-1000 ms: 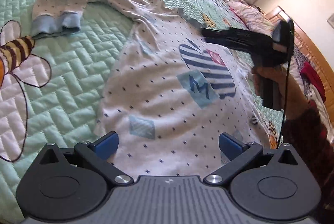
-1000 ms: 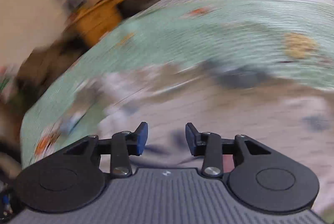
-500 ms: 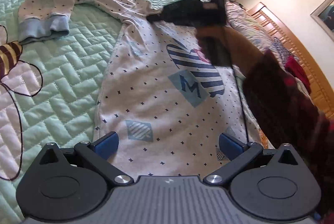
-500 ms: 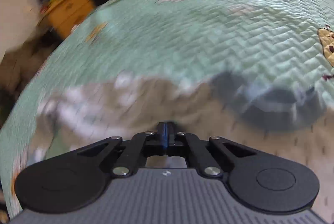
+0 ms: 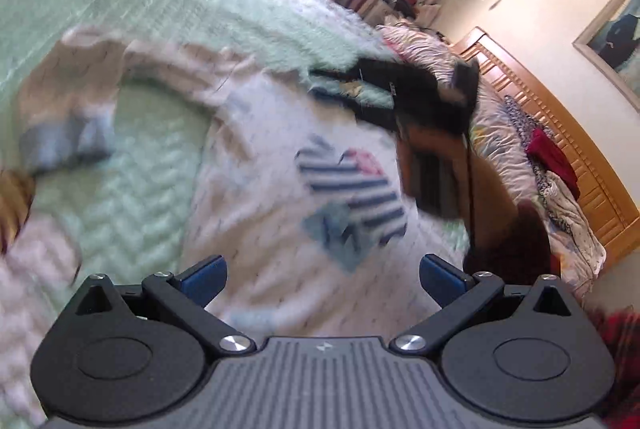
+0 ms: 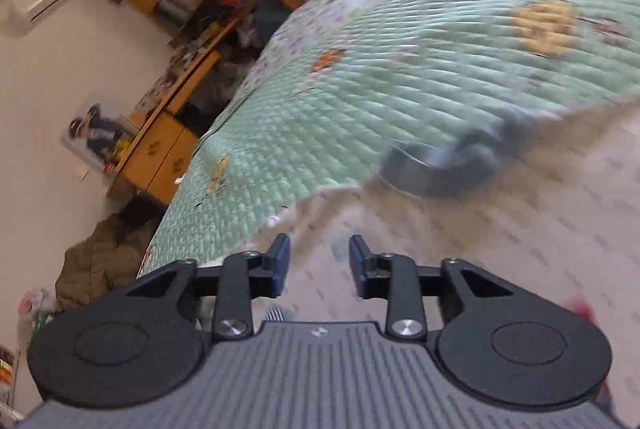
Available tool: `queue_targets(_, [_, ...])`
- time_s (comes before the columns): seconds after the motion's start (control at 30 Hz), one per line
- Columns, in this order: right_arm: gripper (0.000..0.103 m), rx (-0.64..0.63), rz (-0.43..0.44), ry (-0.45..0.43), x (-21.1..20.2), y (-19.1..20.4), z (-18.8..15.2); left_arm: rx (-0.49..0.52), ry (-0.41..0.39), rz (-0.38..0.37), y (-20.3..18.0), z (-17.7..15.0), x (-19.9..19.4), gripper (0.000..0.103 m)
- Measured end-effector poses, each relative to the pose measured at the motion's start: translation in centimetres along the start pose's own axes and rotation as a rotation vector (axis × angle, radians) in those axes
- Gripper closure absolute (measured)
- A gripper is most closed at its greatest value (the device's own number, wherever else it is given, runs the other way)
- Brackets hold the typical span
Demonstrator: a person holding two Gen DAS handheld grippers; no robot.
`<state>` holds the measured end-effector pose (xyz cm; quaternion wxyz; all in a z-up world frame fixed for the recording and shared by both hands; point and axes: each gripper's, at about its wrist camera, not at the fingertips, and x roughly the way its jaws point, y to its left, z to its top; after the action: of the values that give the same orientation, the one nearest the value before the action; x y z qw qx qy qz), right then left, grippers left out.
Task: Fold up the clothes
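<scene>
Shirt (image 5: 280, 197) lies flat on quilt (image 5: 132, 189), one sleeve (image 5: 72, 109) stretched left. Left gripper (image 5: 322, 279) at shirt's near edge; right gripper (image 5: 332, 83) at its far right edge. Headboard (image 5: 560, 133) far right, clothes pile (image 5: 556, 165) before it.

Right tool (image 6: 316, 263) — reopened since before.

Black hand-held gripper (image 5: 322, 275) — blue pads, silver screws, ribbed grey body.
</scene>
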<state>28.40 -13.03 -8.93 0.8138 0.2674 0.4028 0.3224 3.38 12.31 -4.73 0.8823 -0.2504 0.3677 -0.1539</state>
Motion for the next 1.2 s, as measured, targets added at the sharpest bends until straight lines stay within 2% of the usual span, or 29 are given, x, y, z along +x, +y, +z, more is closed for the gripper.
queue_targets(0.03, [0.048,0.010,-0.025,-0.004,-0.3,-0.4,-0.2,0.006,-0.005,-0.001,-0.2,1.1,0.6,0.001])
queue_targets(0.07, [0.035,0.021,-0.051,-0.008,-0.6,-0.9,-0.4,0.004,-0.004,0.003,-0.3,2.4,1.7,0.001])
queue_targets(0.1, [0.029,0.007,-0.088,0.008,-0.3,-1.5,-0.5,0.000,-0.002,0.009,-0.3,3.7,3.0,0.001])
queue_targets(0.17, [0.031,-0.059,-0.143,0.048,1.3,-2.7,-0.3,-0.004,0.013,0.019,-0.2,6.4,5.9,0.001])
queue_targets(0.3, [0.031,-0.086,-0.048,0.028,0.0,-3.7,0.0,0.039,0.035,0.085,-0.8,10.9,12.0,0.004])
queue_targets(0.33, [0.030,-0.081,-0.021,0.007,-0.7,-3.9,0.1,0.052,0.049,0.105,-0.9,11.9,13.6,0.011])
queue_targets(0.4, [0.022,-0.068,0.026,-0.034,-2.5,-4.7,-0.1,0.063,0.109,0.124,-0.6,13.4,17.3,0.016])
queue_targets(0.43, [0.015,-0.060,0.046,-0.057,-3.1,-5.2,-0.2,0.073,0.130,0.136,-0.4,14.0,19.1,0.025])
queue_targets(0.47, [0.013,-0.068,0.070,-0.069,-3.2,-5.8,0.0,0.068,0.144,0.160,0.0,14.4,20.8,0.041])
queue_targets(0.53, [0.013,-0.075,0.114,-0.062,-3.1,-7.1,0.4,0.037,0.155,0.171,1.3,15.2,23.2,0.050])
queue_targets(0.57, [0.013,-0.072,0.134,-0.042,-2.9,-7.9,0.6,0.038,0.133,0.168,1.7,15.8,23.9,0.056])
queue_targets(0.6, [0.013,-0.052,0.153,-0.041,-2.8,-8.8,0.8,0.014,0.121,0.192,2.5,16.4,24.2,0.065])
queue_targets(0.63, [0.014,-0.033,0.165,-0.047,-2.9,-9.3,1.0,-0.022,0.115,0.227,3.3,17.0,24.5,0.096])
queue_targets(0.67, [0.016,-0.015,0.178,-0.053,-3.0,-9.8,1.2,-0.059,0.101,0.235,4.4,17.5,24.6,0.101])
queue_targets(0.73, [0.017,-0.003,0.186,-0.064,-3.1,-10.2,1.5,-0.121,0.071,0.227,6.4,18.2,24.4,0.100])
queue_targets(0.77, [0.017,-0.022,0.167,-0.060,-3.1,-9.9,1.4,-0.115,0.059,0.245,6.4,18.3,24.2,0.100])
queue_targets(0.8, [0.017,-0.042,0.146,-0.056,-3.0,-9.5,1.4,-0.098,0.046,0.272,6.1,18.5,24.0,0.100])
queue_targets(0.87, [0.017,-0.072,0.112,-0.050,-3.0,-8.9,1.3,0.021,0.019,0.347,3.8,18.3,23.1,0.098])
queue_targets(0.9, [0.017,-0.081,0.101,-0.048,-3.0,-8.5,1.2,0.088,0.005,0.386,2.5,18.1,22.6,0.093])
queue_targets(0.93, [0.017,-0.084,0.088,-0.044,-3.1,-8.3,1.2,0.129,0.001,0.390,1.2,17.7,22.0,0.082])
queue_targets(0.97, [0.017,-0.087,0.076,-0.040,-3.1,-8.0,1.1,0.148,0.017,0.367,0.0,17.0,21.6,0.068])
queue_targets(1.0, [0.017,-0.092,0.062,-0.033,-3.1,-7.8,1.1,0.162,0.040,0.340,-1.0,16.3,21.3,0.060])
queue_targets(1.03, [0.017,-0.109,0.042,-0.028,-3.0,-7.5,1.0,0.177,0.063,0.312,-2.0,15.6,21.0,0.049])
queue_targets(1.13, [0.014,-0.148,-0.017,-0.020,-3.0,-6.7,0.5,0.295,0.130,0.349,-4.4,13.3,22.4,0.039])
queue_targets(1.2, [0.013,-0.169,-0.054,-0.016,-2.9,-6.1,0.2,0.284,0.167,0.397,-3.7,12.9,23.8,0.037])
